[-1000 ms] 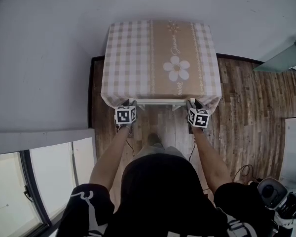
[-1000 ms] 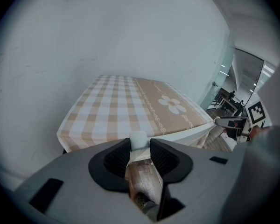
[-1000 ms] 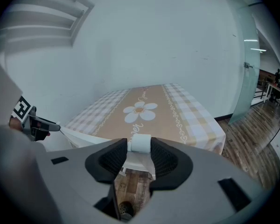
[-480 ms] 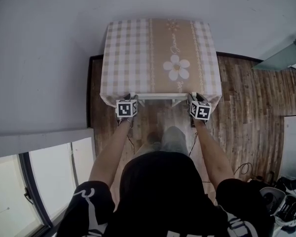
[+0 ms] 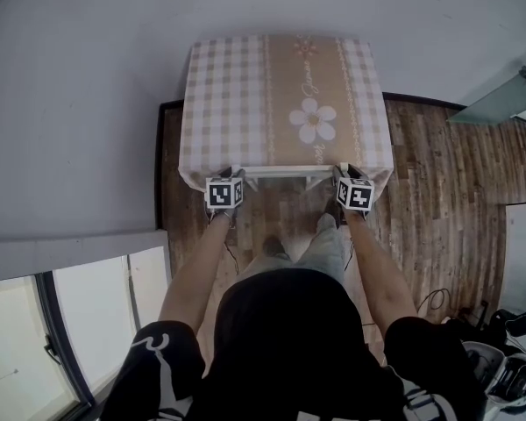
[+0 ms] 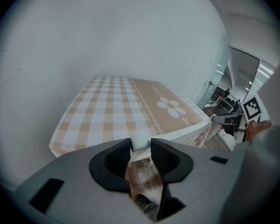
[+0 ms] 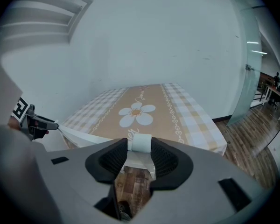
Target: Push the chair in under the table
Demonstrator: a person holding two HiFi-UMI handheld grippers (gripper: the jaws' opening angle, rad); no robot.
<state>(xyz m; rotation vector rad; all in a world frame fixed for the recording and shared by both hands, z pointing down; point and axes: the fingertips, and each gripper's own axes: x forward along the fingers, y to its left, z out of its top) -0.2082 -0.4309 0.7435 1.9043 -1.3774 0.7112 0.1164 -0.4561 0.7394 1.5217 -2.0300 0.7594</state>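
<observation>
Chair [image 5: 285,172] | stiff white frame, probably light | grasp: backrest top corners | left gripper [image 5: 231,175], right gripper [image 5: 343,174] both clamped there

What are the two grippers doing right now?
Left gripper: closed on the chair back, jaws just eased open slightly.
Right gripper: closed on the chair back.
</observation>
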